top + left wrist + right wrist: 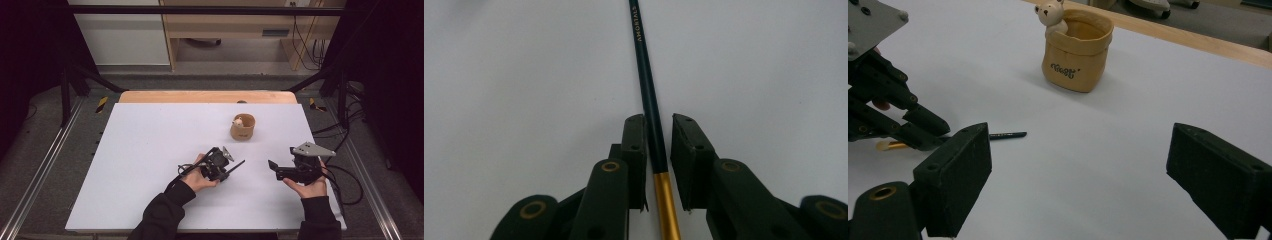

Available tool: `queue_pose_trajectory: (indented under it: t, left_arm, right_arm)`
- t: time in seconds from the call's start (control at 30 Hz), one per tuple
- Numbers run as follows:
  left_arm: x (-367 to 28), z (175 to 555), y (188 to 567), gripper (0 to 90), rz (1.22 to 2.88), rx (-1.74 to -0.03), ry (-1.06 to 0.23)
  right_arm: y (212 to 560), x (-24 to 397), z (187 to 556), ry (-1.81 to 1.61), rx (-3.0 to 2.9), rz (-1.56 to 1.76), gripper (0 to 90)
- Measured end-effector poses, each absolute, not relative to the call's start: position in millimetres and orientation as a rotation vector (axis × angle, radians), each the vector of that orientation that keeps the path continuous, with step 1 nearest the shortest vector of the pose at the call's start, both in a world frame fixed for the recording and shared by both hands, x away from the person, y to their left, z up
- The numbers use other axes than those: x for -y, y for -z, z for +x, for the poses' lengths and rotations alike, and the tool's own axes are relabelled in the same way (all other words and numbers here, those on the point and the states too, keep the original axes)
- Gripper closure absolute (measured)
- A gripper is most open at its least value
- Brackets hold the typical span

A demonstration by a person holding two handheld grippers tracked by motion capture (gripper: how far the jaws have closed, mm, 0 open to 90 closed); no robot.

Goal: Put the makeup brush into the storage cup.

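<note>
High view: white tabletop (150, 150); tan fabric pouch with a small bear figure (243, 127) stands beyond both hands. Left hand-held gripper (658, 145) is nearer the slim dark-green pencil with a gold end (649, 95): pencil runs lengthwise between its jaws, narrow gaps, not clamped. Right hand-held gripper (1078, 170) gapes wide, empty.

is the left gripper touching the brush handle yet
Cannot tell: in the left gripper view the brush lies between the left gripper pads, with contact or gap unclear.
</note>
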State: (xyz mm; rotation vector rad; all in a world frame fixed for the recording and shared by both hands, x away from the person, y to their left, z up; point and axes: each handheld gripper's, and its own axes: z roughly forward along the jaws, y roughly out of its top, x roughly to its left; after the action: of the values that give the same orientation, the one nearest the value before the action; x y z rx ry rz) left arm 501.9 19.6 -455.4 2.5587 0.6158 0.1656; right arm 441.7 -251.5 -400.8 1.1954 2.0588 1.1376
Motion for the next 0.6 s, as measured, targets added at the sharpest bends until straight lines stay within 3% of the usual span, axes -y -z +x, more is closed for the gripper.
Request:
queue_pose_trajectory:
  t: [0.6]
  left_arm:
    - [-16.7,504.8,455.1,82.3,2.584,-0.626,-0.164]
  right_arm:
    - [401.7,250.2,442.0,-1.131,-2.068,1.204,10.9]
